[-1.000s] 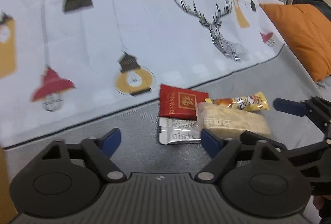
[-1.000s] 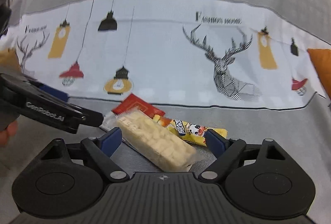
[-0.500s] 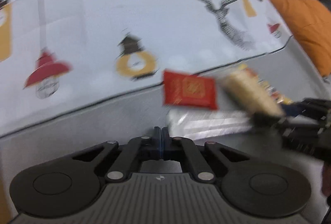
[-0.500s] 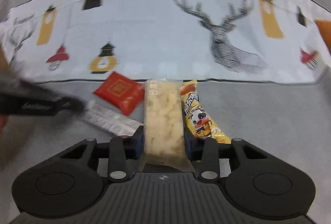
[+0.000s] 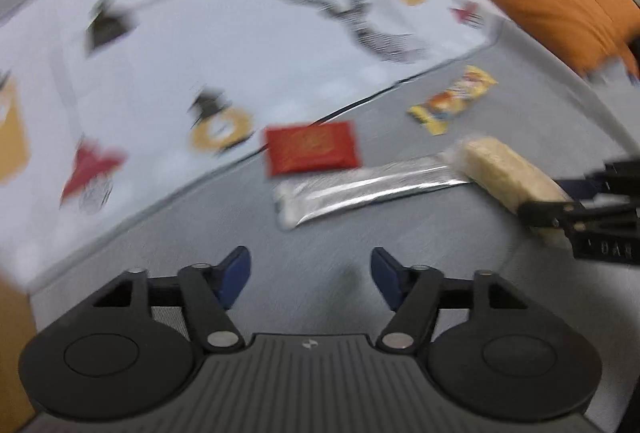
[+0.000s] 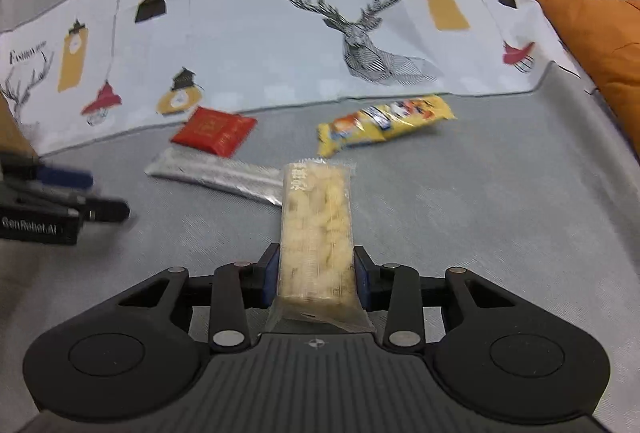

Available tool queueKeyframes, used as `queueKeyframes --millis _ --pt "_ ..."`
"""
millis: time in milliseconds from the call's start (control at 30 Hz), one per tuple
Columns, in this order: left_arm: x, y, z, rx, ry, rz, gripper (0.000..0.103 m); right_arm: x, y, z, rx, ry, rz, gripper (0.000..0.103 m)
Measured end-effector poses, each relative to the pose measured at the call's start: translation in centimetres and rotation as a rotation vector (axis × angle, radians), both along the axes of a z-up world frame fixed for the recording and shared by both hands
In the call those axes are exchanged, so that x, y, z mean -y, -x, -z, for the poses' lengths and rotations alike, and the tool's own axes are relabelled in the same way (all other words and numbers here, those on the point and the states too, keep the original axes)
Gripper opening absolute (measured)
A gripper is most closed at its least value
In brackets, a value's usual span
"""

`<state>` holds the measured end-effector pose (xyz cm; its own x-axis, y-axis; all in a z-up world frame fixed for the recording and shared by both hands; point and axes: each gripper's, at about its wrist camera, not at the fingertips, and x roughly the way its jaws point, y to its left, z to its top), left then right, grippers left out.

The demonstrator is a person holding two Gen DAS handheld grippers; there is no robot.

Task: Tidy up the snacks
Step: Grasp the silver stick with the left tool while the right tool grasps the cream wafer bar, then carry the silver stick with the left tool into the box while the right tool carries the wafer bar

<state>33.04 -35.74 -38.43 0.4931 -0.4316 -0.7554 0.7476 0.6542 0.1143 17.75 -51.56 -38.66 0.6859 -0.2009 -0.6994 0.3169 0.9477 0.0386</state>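
Right claw [image 6: 316, 279] now pinching rice-crisp bar [image 6: 316, 233], lifted off pile; left claw [image 5: 310, 279] opening, empty; sorting begun.

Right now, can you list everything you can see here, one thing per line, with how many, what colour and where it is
Rice crisp bar: one, pale yellow in clear wrap, clamped in the right gripper.
Silver packet: one, silver, flat on the grey seat, far end beside the bar.
Red packet: one, red, just behind the silver packet.
Yellow snack stick: one, yellow and orange, on the seat to the right.
Printed cloth: one, white with deer and lamps, over the backrest.
Cushion: one, orange, far right.
Left gripper: one, black with blue pads, jaws opening, nothing between them.
Right gripper: one, black, shut on the bar.
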Motion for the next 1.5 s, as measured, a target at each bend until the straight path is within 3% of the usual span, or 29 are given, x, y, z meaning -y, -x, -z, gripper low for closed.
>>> queueKeyframes --millis 133,200,267,333,433,500,600,667,733,800,833,900,1000,1033,1067,1100,1133,1200,1233,1300,1400,1500 --pt "3.7 1.6 1.1 0.165 -0.083 0.179 0.084 2.0 -0.4 1.1 -0.002 -0.057 0.03 0.041" --pt "5.4 1.8 1.8 0.21 -0.113 0.252 0.084 2.1 -1.0 1.2 -0.001 -0.022 0.009 0.043" --pt "6.7 1.7 2.3 0.226 -0.121 0.303 0.084 2.2 -1.4 1.2 -0.01 0.002 -0.013 0.047" --pt "7.7 1.0 2.9 0.169 -0.127 0.327 0.076 2.7 -1.6 1.2 -0.011 -0.008 -0.02 0.05" --pt "7.9 -1.0 2.6 0.021 -0.063 0.26 0.054 3.7 -1.8 1.1 -0.002 -0.044 -0.02 0.054" --pt "8.0 -1.2 2.3 0.019 -0.082 0.204 0.034 3.9 -2.0 1.0 0.002 -0.059 -0.017 0.056" --pt "6.8 -1.4 1.8 -0.051 -0.071 0.051 0.024 4.0 -2.2 0.9 0.017 -0.113 -0.027 0.058" --pt "5.2 -1.4 1.2 -0.128 -0.054 -0.09 0.023 3.4 -2.3 0.9 0.012 -0.11 -0.037 0.054" --pt "3.2 -0.4 0.5 -0.218 -0.025 -0.21 0.023 2.6 -2.4 0.8 0.005 -0.103 -0.049 0.041" --pt "1.9 1.4 0.0 -0.248 0.003 -0.223 0.025 2.0 -2.3 0.6 0.019 -0.136 -0.067 0.04" --pt "1.6 2.5 0.0 -0.22 -0.013 -0.214 0.028 1.6 -2.2 0.6 0.029 -0.156 -0.073 0.039" --pt "1.7 3.5 0.5 -0.169 -0.063 -0.191 0.061 0.8 -2.4 0.5 0.024 -0.152 -0.09 0.039" --pt "1.4 2.0 1.6 -0.211 -0.055 -0.221 0.072 -0.3 -2.8 0.6 0.008 -0.092 -0.112 0.043" --pt "1.3 1.2 1.7 -0.227 -0.025 -0.242 0.074 -0.5 -2.9 0.7 0.0 -0.07 -0.115 0.047" --pt "1.3 0.7 1.8 -0.234 -0.008 -0.256 0.074 -0.6 -3.0 0.8 -0.006 -0.028 -0.103 0.058" --pt "1.5 0.1 1.9 -0.238 -0.005 -0.263 0.073 -0.8 -3.0 1.0 -0.01 0.019 -0.091 0.071" --pt "1.8 -0.3 1.8 -0.234 -0.006 -0.258 0.069 -0.7 -3.1 1.3 -0.012 0.039 -0.088 0.076" --pt "2.5 -0.6 1.4 -0.218 -0.023 -0.235 0.029 -0.3 -3.3 1.5 0.001 0.023 -0.105 0.078" --pt "2.8 -0.6 1.2 -0.229 -0.032 -0.228 0.028 -0.1 -3.3 1.4 0.014 0.011 -0.108 0.073" --pt "2.9 -0.3 0.8 -0.288 -0.011 -0.207 0.026 0.3 -3.4 0.8 0.036 -0.055 -0.123 0.039" --pt "2.9 0.3 1.1 -0.294 -0.01 -0.214 0.03 -0.2 -3.7 0.6 0.044 -0.052 -0.147 0.039" --pt "2.9 0.3 1.5 -0.289 0.021 -0.22 0.038 -2.0 -4.2 1.4 -0.005 0.057 -0.205 0.04"
